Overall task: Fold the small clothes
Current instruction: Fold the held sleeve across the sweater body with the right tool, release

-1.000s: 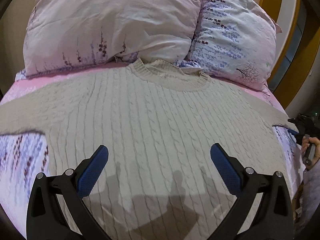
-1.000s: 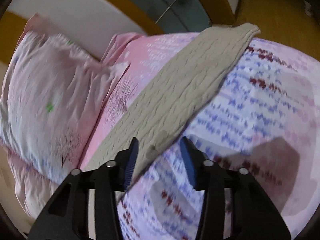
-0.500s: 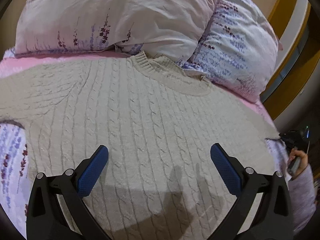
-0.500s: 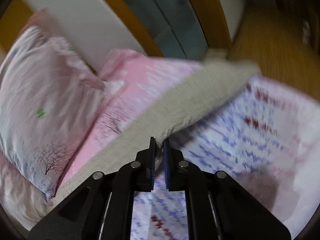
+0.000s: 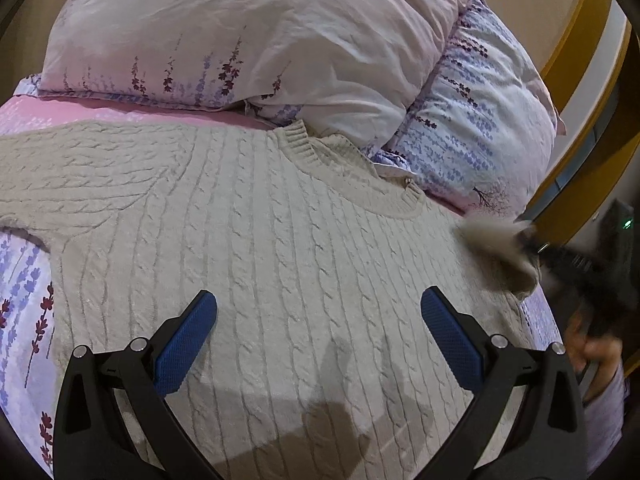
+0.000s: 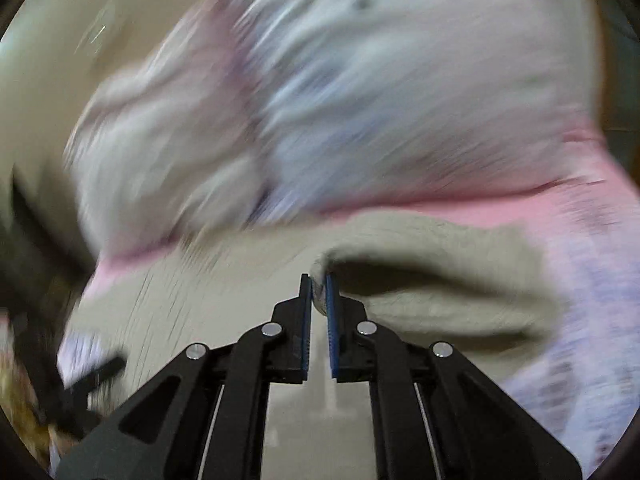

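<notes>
A beige cable-knit sweater (image 5: 256, 240) lies flat on the bed, neck toward the pillows. My left gripper (image 5: 318, 312) is open and empty, hovering over the sweater's body. My right gripper (image 6: 319, 280) is shut on the sweater's right sleeve (image 6: 440, 276), which it holds lifted and bent over toward the body. In the left wrist view the lifted sleeve (image 5: 500, 248) shows blurred at the right, with the right gripper (image 5: 532, 246) behind it. The left sleeve (image 5: 60, 168) lies stretched out flat.
Two floral pillows (image 5: 248, 40) (image 5: 480, 120) lie at the head of the bed, just beyond the neck. The pink and lilac sheet (image 5: 24, 280) shows at both sides. A wooden frame (image 5: 576, 48) stands at the right edge.
My right gripper closed on the right sleeve and has swung it up and inward over the sweater. The left gripper drifted slightly toward the sweater's left side and stayed open.
</notes>
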A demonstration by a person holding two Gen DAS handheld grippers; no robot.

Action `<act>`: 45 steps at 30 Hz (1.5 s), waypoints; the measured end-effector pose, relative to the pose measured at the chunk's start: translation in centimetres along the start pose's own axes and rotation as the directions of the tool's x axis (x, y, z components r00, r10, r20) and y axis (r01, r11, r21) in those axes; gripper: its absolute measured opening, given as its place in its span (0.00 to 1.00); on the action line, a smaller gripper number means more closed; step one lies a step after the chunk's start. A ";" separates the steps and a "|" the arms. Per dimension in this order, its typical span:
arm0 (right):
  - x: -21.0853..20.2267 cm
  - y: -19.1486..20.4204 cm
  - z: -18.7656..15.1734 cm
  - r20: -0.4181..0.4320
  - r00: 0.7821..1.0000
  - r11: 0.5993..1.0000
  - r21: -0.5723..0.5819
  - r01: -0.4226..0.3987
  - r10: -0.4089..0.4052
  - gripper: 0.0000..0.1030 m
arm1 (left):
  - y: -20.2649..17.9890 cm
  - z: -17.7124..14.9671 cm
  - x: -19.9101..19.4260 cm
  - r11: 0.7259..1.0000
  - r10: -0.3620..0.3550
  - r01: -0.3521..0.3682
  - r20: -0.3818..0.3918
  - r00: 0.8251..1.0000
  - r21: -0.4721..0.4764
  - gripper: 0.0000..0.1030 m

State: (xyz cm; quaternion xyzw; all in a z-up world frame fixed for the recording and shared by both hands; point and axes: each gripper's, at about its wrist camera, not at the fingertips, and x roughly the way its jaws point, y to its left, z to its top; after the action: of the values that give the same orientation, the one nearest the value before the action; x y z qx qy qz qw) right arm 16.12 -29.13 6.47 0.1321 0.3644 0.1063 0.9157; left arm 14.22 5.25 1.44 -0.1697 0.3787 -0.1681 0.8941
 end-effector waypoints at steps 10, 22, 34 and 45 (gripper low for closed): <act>2.9 -2.5 -2.3 -0.122 0.981 0.962 0.248 -0.116 0.149 0.28 | 0.7 0.1 0.1 1.000 -0.004 0.003 -0.008 1.000 -0.028 0.99; 0.3 -8.8 -2.6 0.002 0.974 0.803 0.566 -0.188 0.227 0.60 | 0.2 0.8 -1.8 0.998 -0.047 0.048 -0.031 0.998 0.028 0.99; -0.4 -8.5 0.3 0.037 0.982 0.867 0.477 0.143 -0.183 0.09 | 3.0 2.7 -3.2 0.996 -0.065 0.065 0.001 0.998 -0.057 0.99; 6.7 8.9 -0.2 -0.107 0.980 0.986 0.012 -0.165 0.165 0.18 | 4.9 3.9 -2.3 0.961 -0.190 0.190 0.018 0.982 -0.200 0.87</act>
State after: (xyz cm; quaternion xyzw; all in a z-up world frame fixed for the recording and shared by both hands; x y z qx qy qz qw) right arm 19.88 -18.71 4.91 0.1574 0.4012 0.1882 0.8825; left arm 16.40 11.23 3.32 -0.2944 0.3762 -0.2140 0.8521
